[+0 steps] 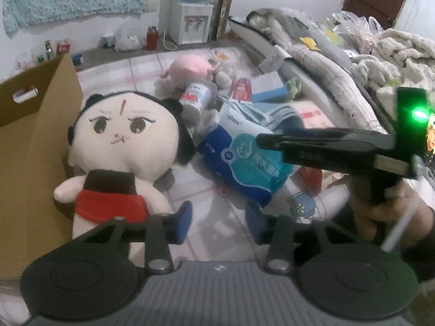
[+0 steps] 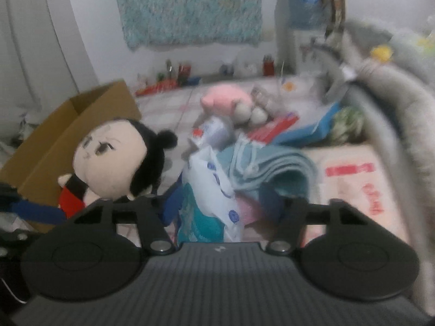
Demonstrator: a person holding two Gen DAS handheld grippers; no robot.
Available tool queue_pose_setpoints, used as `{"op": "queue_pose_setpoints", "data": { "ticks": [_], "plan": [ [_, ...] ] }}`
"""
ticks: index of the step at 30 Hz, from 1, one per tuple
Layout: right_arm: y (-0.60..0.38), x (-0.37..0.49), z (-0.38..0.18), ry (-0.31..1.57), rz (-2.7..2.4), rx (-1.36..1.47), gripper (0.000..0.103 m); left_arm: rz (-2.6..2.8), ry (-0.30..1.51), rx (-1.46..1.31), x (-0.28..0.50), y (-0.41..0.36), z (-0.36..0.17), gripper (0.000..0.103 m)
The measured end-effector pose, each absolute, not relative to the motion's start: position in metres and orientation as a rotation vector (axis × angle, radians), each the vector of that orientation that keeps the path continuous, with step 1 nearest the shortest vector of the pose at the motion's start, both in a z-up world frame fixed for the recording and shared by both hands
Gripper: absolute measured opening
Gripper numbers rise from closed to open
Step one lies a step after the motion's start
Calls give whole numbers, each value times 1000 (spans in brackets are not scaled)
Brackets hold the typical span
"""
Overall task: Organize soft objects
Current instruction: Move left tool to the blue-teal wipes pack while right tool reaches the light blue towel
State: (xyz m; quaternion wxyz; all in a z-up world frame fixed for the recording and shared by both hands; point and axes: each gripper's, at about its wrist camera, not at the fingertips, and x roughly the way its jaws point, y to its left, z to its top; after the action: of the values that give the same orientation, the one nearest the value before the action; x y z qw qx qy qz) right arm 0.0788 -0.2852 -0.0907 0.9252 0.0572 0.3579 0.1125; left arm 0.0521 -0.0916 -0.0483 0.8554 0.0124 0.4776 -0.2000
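The left gripper (image 1: 218,225) is open and holds nothing; close it around the plush doll (image 1: 122,149) (body, not head) before lifting toward the cardboard box (image 1: 32,146).

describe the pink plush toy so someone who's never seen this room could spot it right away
Start at the brown cardboard box on the tiled floor, with the big black-haired doll leaning beside it. Look past the doll, toward the white water dispenser: the pink plush lies there. It is the only round, pale pink thing in the clutter.
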Motion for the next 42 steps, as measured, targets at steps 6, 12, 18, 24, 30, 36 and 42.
{"op": "queue_pose_setpoints", "data": {
  "ticks": [6,12,18,24,30,36,42],
  "plan": [
    [-297,89,-110,850,279,333,26,-446,1009,27,51,-91,-50,37],
    [-310,64,-136,974,345,621,26,-493,1031,34,40,-92,-53,44],
    [-303,36,-140,977,308,633,34,-529,1088,23,36,-100,-66,67],
    [-304,34,-132,911,306,636,42,-570,1098,67,49,-121,-74,86],
    [-315,54,-146,950,355,695,47,-528,1134,144,65,-143,-90,88],
    [-309,61,-160,1037,517,808,48,-508,1159,171,67,-147,-99,94],
    [-315,47,-142,965,453,701,50,-465,1172,228,76,-161,-108,95]
  ]
}}
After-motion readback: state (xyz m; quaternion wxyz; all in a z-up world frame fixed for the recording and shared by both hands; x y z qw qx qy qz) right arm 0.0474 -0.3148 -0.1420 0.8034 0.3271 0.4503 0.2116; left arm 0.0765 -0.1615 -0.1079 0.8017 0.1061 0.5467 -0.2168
